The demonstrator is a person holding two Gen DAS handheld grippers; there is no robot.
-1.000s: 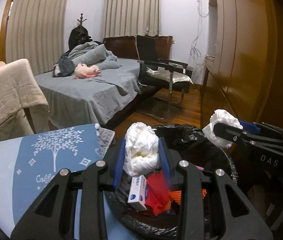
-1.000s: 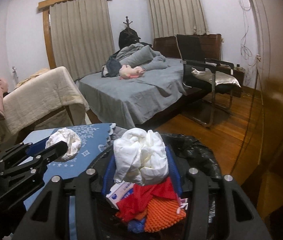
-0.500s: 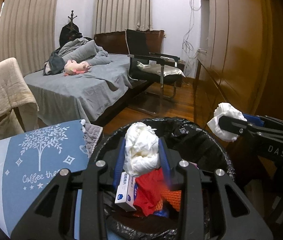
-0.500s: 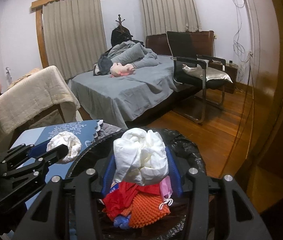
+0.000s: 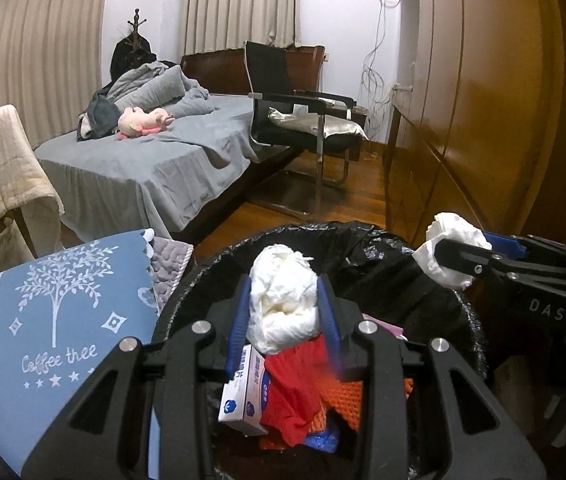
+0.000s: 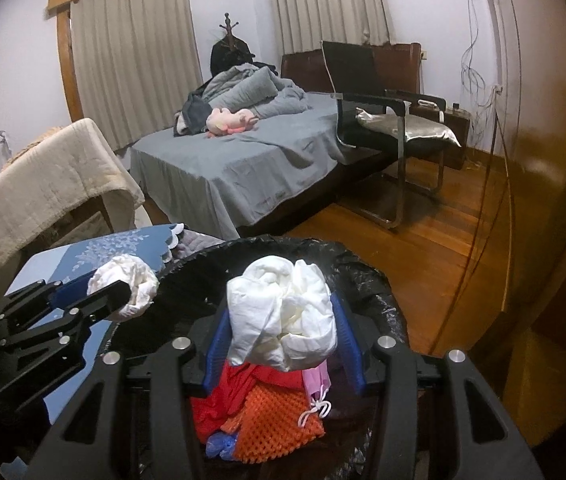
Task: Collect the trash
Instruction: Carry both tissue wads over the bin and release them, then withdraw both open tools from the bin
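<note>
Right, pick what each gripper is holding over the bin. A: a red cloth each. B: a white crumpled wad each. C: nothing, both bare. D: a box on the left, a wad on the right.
B: the left gripper and right gripper each clamp a white wad above the bin.

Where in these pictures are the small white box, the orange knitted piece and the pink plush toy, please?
small white box point(image 5: 243, 394): left wrist view, its printed front.
orange knitted piece point(image 6: 273, 424): right wrist view, its middle.
pink plush toy point(image 6: 229, 119): right wrist view, its body.

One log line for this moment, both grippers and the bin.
left gripper: shut on tissue wad | right gripper: shut on white wad | both over bin | bin: trash inside | release: not yet
</note>
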